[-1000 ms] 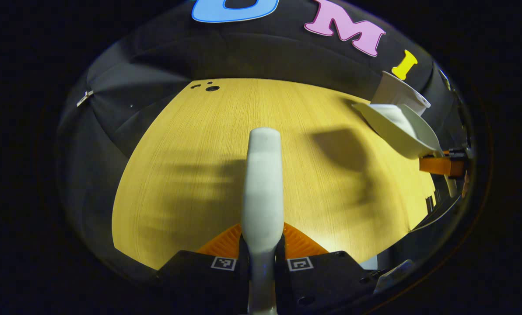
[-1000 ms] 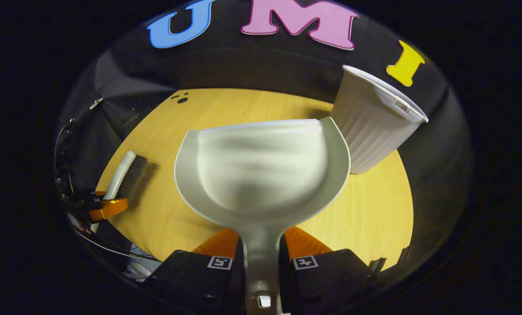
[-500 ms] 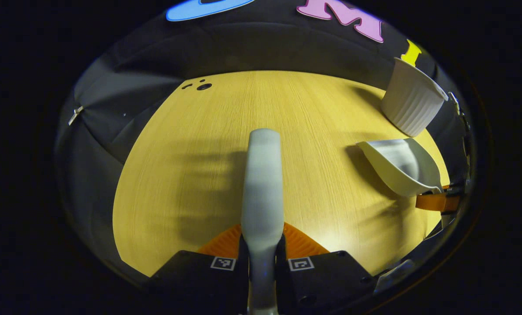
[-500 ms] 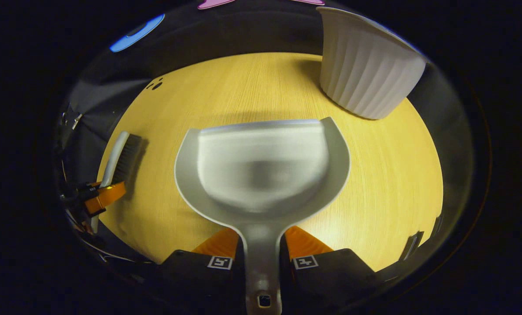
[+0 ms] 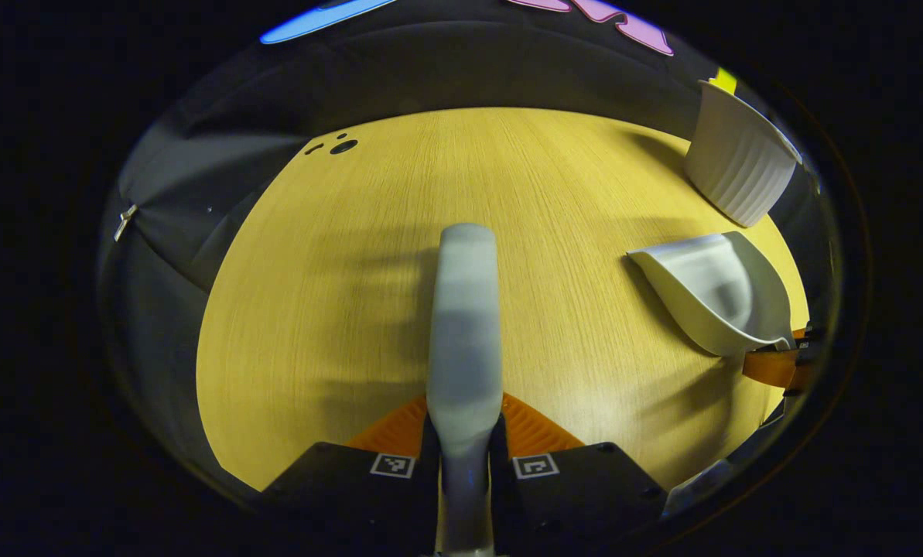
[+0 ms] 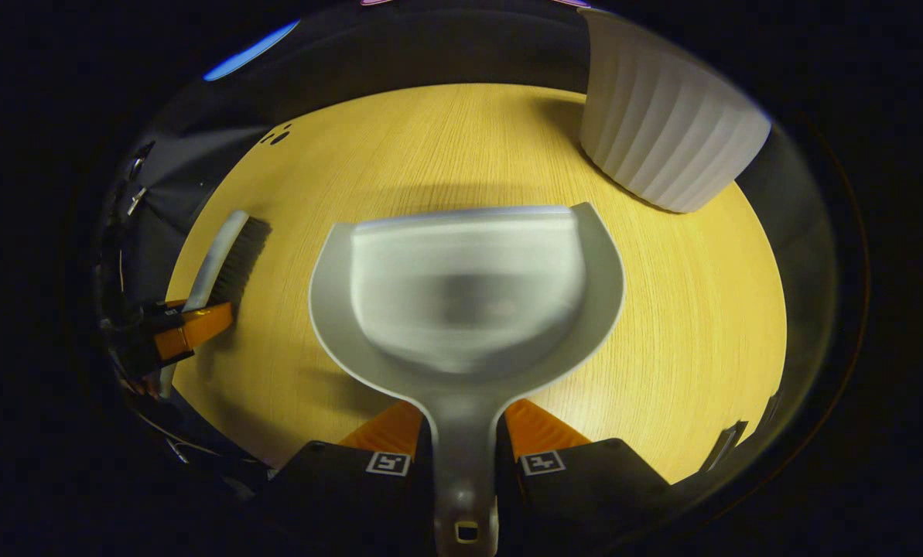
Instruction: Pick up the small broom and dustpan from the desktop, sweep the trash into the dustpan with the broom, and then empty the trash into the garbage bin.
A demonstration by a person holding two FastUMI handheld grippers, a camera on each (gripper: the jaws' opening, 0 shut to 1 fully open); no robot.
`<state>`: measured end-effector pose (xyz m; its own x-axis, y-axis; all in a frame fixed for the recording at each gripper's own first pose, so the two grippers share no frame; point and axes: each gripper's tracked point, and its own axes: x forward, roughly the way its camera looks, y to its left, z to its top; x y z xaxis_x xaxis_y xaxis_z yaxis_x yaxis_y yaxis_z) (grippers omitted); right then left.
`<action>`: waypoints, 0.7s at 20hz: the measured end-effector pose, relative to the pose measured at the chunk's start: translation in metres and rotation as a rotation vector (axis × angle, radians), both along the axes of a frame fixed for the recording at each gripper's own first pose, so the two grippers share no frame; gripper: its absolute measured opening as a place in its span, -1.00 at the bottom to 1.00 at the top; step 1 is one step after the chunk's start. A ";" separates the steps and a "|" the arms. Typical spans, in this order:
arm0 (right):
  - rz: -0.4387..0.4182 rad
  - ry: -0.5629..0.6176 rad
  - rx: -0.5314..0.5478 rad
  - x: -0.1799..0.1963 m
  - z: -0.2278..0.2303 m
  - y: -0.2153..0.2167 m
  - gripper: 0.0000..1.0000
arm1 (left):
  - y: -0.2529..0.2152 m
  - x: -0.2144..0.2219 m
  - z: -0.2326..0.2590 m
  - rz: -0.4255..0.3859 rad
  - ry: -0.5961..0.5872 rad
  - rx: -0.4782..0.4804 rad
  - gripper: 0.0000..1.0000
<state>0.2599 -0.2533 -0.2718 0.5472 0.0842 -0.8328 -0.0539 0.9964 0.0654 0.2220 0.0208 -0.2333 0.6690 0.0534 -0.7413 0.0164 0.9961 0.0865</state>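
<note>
The broom (image 5: 465, 309) is sticking forward over the counter (image 5: 337, 309), its handle pinched between both fingers of the left gripper (image 5: 463, 437); the dustpan (image 6: 465, 302) is sitting clamped by its handle in the right gripper (image 6: 463, 437), pan facing up above the counter; the ribbed white bin (image 6: 662, 124) is standing just beyond the dustpan, to its right.

The left gripper (image 5: 463, 433) has a black blocky body carrying 2 small square black-and-white markers and round screw holes. The right gripper (image 6: 463, 433) has the same build, with ribbed finger faces and 2 markers.
</note>
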 end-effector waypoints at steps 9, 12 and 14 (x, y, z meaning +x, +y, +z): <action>0.024 -0.007 0.022 -0.001 0.008 0.004 0.00 | -0.012 -0.010 0.010 0.021 -0.039 -0.120 0.35; 0.048 -0.042 0.022 -0.005 0.021 0.010 0.70 | -0.011 -0.022 0.027 0.023 -0.094 -0.143 0.94; 0.051 -0.074 0.006 -0.009 0.034 0.010 1.00 | -0.012 -0.031 0.046 0.013 -0.156 -0.154 0.93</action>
<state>0.2507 -0.2437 -0.2382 0.6019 0.1184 -0.7898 -0.1097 0.9918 0.0651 0.1909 0.0090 -0.1873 0.7765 -0.0428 -0.6286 0.0016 0.9978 -0.0661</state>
